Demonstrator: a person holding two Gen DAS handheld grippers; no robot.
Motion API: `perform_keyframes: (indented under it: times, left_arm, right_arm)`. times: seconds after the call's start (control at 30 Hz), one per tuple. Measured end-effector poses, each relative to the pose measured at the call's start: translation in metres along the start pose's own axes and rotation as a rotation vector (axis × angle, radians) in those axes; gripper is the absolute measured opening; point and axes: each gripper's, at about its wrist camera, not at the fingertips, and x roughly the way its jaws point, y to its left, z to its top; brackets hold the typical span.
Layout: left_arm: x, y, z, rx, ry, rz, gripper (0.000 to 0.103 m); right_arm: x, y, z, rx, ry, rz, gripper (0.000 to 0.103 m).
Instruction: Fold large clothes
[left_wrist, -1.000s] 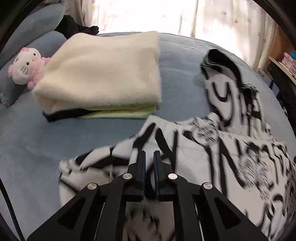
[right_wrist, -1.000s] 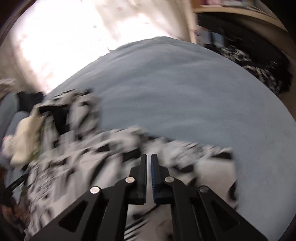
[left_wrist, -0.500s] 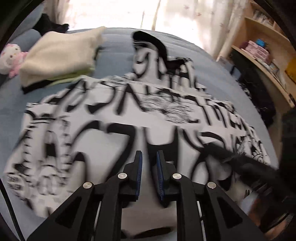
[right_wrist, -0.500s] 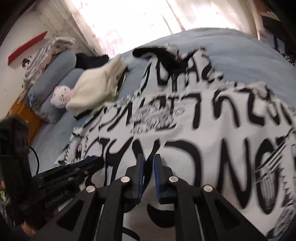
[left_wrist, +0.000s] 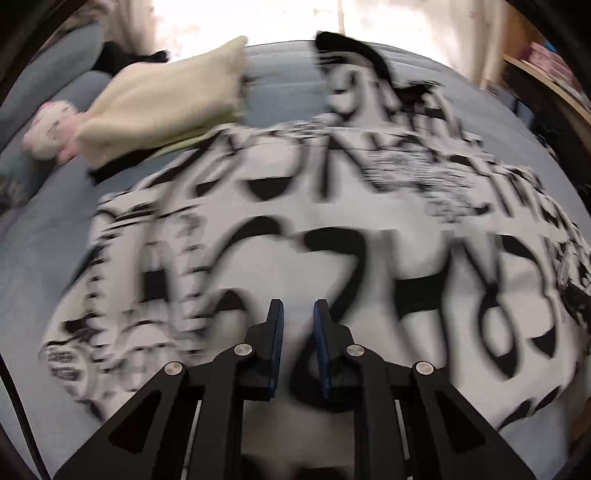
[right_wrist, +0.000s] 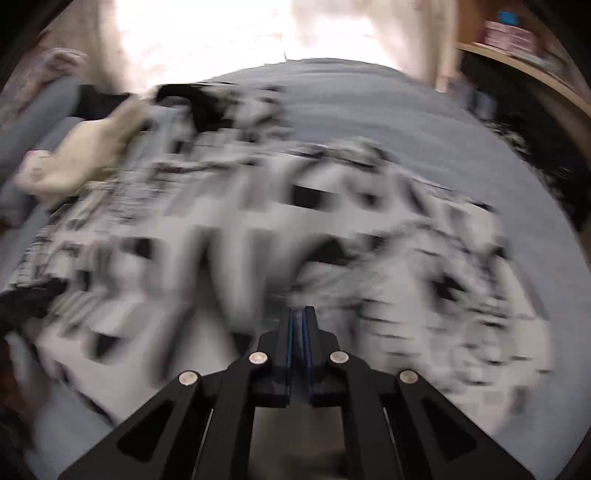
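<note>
A large white garment with black lettering (left_wrist: 332, 229) lies spread on the blue bed (left_wrist: 44, 229); it also shows, blurred, in the right wrist view (right_wrist: 207, 251). My left gripper (left_wrist: 298, 314) hovers over the garment's near edge with its jaws apart and nothing between them. My right gripper (right_wrist: 300, 314) is over the garment's near edge with its jaws pressed together; whether cloth is pinched between them is hidden by blur.
A folded cream blanket (left_wrist: 166, 99) lies at the back left, with a pink and white plush toy (left_wrist: 50, 131) beside it and grey pillows (left_wrist: 44, 85) behind. A wooden shelf (left_wrist: 546, 74) stands at the right. Bright curtains hang behind the bed.
The garment went from bunched to spread flat. My left gripper's jaws have opened wider. My right gripper's jaws have closed. Both views are now blurred by motion.
</note>
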Motion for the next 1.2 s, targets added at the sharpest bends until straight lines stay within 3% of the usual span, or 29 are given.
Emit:
perform_keyframes:
  times: [0.1,0.17,0.23,0.33,0.5,0.9,1.0,1.07,1.2]
  left_arm:
    - [-0.006,0.036,-0.007,-0.036,-0.012,0.065,0.016]
    - [-0.006,0.058,-0.008,-0.072,-0.011,0.103,0.022]
    - [-0.008,0.081,-0.010,-0.120,-0.011,0.084,0.022]
    - [-0.010,0.092,-0.012,-0.141,-0.016,0.052,0.022]
    - [-0.010,0.088,-0.013,-0.114,-0.004,0.082,0.022]
    - [-0.017,0.091,-0.010,-0.127,0.035,0.051,0.023]
    - [-0.023,0.089,-0.006,-0.108,0.051,0.060,0.032]
    - [-0.030,0.088,-0.003,-0.095,0.041,0.073,0.048]
    - [-0.048,0.086,0.011,-0.071,-0.004,0.061,0.052]
  right_arm:
    - [-0.009,-0.051,-0.006,0.118,0.006,-0.053,0.005]
    - [-0.020,-0.081,-0.010,0.195,-0.019,-0.047,0.001]
    - [-0.028,-0.098,-0.012,0.235,-0.043,-0.056,0.001]
    - [-0.035,-0.102,-0.014,0.223,-0.060,-0.108,0.001]
    - [-0.033,-0.091,-0.013,0.180,-0.046,-0.161,0.003]
    - [-0.031,-0.096,-0.007,0.251,0.033,-0.167,0.005]
    - [-0.029,-0.094,-0.003,0.256,0.065,-0.178,0.005]
    - [-0.029,-0.093,-0.001,0.255,0.083,-0.184,0.005]
    - [-0.029,-0.088,0.005,0.260,0.112,-0.171,0.005]
